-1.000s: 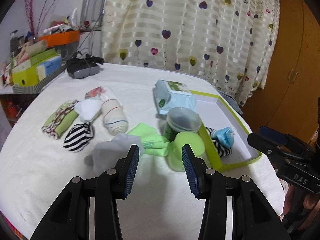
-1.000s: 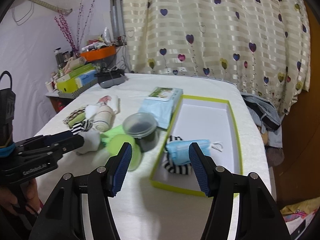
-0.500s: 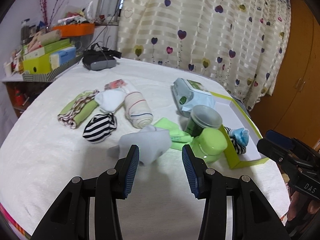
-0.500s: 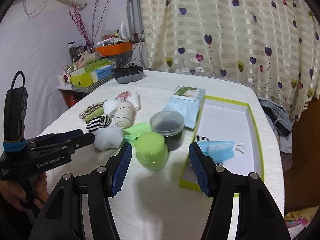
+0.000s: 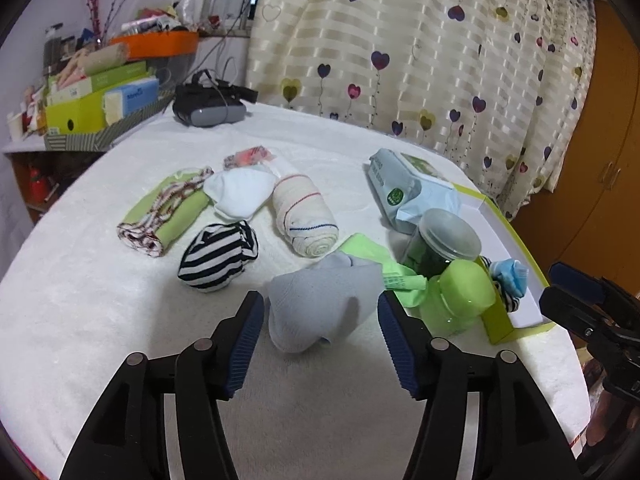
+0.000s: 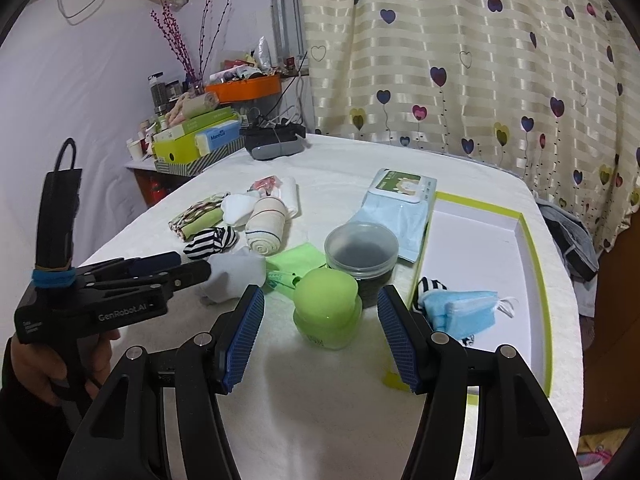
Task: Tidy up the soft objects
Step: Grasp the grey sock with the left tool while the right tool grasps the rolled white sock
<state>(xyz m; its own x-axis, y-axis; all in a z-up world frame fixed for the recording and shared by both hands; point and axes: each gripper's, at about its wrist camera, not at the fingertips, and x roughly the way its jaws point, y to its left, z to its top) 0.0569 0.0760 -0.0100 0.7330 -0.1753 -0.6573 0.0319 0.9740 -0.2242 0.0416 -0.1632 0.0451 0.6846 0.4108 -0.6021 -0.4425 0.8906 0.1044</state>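
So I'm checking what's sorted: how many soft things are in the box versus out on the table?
In box: 2, mask and striped sock
On table: 5, grey sock, striped sock, white sock, cream roll, green roll
Total: 7

A crumpled pale-grey sock (image 5: 320, 300) lies on the white table (image 5: 80, 300), seemingly ungripped.
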